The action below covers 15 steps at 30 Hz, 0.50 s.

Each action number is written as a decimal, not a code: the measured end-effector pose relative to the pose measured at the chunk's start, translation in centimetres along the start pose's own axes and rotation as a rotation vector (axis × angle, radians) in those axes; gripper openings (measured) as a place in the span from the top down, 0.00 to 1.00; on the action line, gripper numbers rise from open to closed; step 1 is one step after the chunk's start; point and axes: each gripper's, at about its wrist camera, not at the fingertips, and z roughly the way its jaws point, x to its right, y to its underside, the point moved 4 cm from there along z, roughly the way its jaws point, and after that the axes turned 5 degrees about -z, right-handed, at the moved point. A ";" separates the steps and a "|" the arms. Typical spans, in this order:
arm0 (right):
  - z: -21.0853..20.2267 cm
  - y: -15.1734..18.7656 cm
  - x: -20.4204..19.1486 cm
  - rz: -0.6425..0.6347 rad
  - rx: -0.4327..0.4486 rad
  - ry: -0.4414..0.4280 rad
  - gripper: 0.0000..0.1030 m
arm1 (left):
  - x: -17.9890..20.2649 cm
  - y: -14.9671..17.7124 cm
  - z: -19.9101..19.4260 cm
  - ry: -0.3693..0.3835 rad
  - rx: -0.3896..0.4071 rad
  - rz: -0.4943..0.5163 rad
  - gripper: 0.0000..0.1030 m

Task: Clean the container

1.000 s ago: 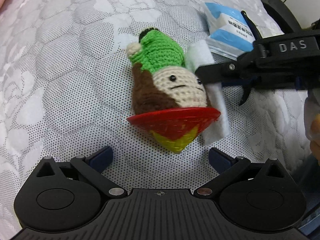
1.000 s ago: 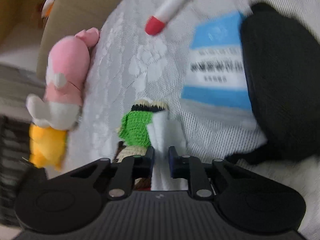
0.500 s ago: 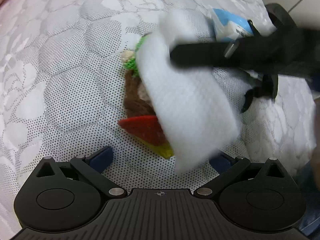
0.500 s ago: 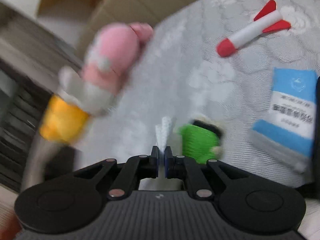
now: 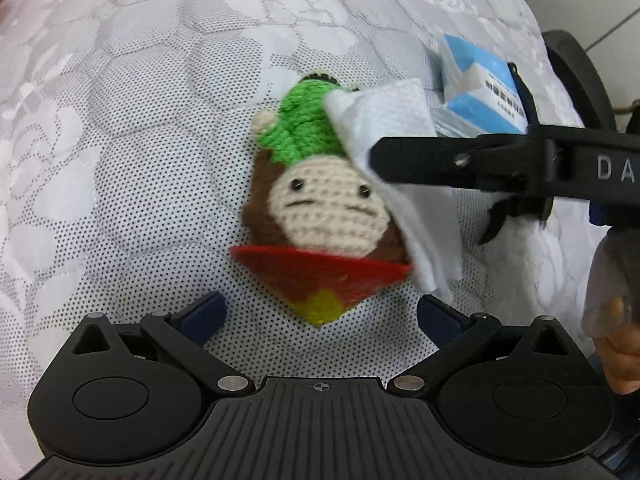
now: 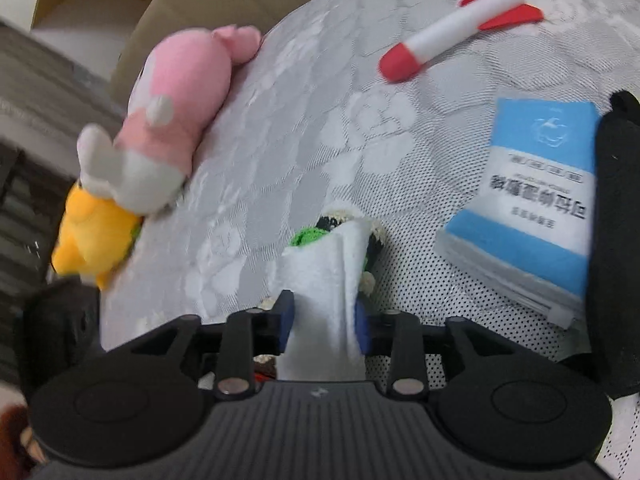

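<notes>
- Yellow plush [image 6: 92, 232] and pink plush [image 6: 180, 96]: far left of the crochet doll [image 5: 320, 216], at the edge of the quilted cover [image 5: 120, 160]. Not part of this step; leave alone.
- Tan cardboard shape: beyond the plush pair, up and left of the doll. Possibly the container to be cleaned, but I cannot tell; nothing else here reads as one.
- Left gripper [image 5: 322, 312]: hovers just below the doll, fingers spread wide, grasping nothing. The yellow tip of the doll's hat lies between the pads, untouched. Best kept apart until the wipe is clear.
- Crochet doll: flat on its back, mid-cover, green body away from the left gripper, red hat towards it.
- White wipe [image 5: 384, 116]: draped on the doll's right side, over the green body and past the cheek.
- Right gripper [image 6: 323, 318]: reaches in from the doll's right, jaws opening, the folded wipe standing loosely between them. Judged step: letting the wipe go. Done well, the jaws part fully before lifting straight off, so the cloth does not drag.
- Toy rocket [image 6: 452, 36]: well beyond the doll, up and right.
- Blue-and-white pack [image 6: 536, 200]: right of the doll, near.
</notes>
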 end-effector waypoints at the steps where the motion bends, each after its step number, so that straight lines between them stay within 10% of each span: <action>1: 0.0 0.1 -0.1 0.003 -0.003 -0.014 0.60 | 0.1 0.0 0.0 -0.003 -0.001 0.006 0.00; 10: 0.8 -1.4 -3.9 -0.041 0.016 -0.136 0.89 | -0.2 0.0 -0.6 0.032 0.001 -0.055 0.00; 15: 2.5 -2.9 -2.8 -0.106 0.044 0.037 0.89 | -0.2 -0.1 -0.7 0.037 0.006 -0.054 0.00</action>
